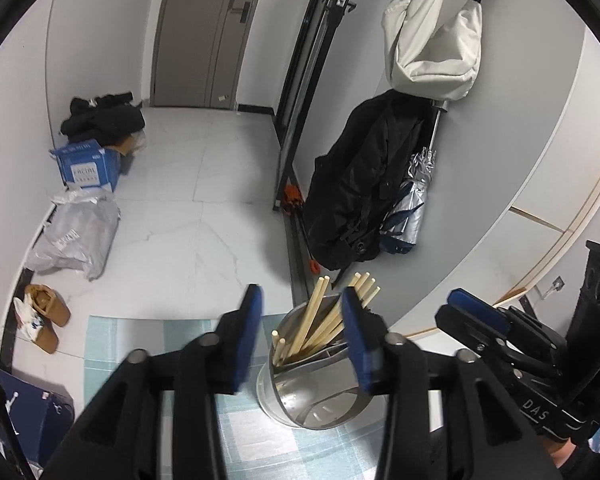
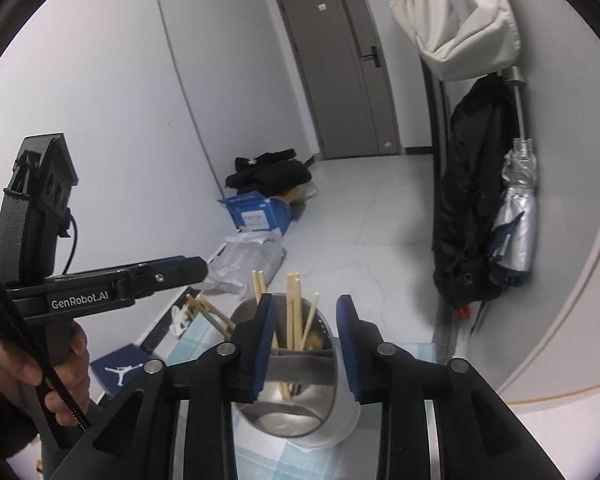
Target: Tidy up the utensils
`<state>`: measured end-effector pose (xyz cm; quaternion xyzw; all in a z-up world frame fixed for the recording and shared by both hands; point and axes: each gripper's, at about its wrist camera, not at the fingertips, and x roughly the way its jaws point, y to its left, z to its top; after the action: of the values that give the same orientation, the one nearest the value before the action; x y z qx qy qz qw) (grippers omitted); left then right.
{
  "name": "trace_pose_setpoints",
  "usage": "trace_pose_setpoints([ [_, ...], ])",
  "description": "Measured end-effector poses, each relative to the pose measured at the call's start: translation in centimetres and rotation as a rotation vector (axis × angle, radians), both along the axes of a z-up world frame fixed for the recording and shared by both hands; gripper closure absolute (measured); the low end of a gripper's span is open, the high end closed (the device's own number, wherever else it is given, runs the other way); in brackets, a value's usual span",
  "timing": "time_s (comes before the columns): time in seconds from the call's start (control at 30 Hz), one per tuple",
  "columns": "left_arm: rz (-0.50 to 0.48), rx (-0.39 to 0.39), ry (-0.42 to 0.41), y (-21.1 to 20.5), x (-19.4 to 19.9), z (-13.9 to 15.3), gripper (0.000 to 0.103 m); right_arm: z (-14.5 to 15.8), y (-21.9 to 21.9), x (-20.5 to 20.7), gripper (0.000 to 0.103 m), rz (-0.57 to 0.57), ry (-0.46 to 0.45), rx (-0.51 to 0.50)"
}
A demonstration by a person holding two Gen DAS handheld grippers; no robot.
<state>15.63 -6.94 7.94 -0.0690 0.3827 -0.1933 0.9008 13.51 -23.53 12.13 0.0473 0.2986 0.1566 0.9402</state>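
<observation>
Soft, even indoor light is filling both views, cool and slightly bluish, with no visible lamp. The white walls are reading bright without blowing out. Faint, diffuse shadows are sitting under things on the floor beyond the jaws. The steel holder (image 1: pixel 312 384) between the jaws is throwing pale, smeared reflections off its inner wall. Fisheye bending is curving the door (image 2: pixel 342 64) ahead of the jaws and bowing the wall lines to either side, and a black vignette is ringing each frame. The linkages nearest the lens are looking soft, and the hanging coat (image 2: pixel 468 200) right of the jaws is smearing slightly.
</observation>
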Motion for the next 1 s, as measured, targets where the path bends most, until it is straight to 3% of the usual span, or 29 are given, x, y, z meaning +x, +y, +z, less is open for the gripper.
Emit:
trace_pose_setpoints([
  [0.13,0.05,-0.001,-0.064,0.5,-1.5,1.4,0.034,0.9,-0.2,-1.3,0.063,-0.012,-0.032,-0.004],
  [0.6,0.192,0.04,-0.254,1.7,-6.2,4.8,0.003,4.1,0.9,-6.0,0.028,-0.034,-0.17,-0.021],
  [0.73,0.225,0.044,-0.294,2.3,-7.3,5.2,0.001,4.6,1.5,-7.3,0.018,-0.049,-0.199,-0.036],
  [1.0,0.277,0.046,-0.321,3.1,-9.1,4.8,0.001,4.9,2.1,-9.6,0.01,-0.06,-0.238,-0.059],
])
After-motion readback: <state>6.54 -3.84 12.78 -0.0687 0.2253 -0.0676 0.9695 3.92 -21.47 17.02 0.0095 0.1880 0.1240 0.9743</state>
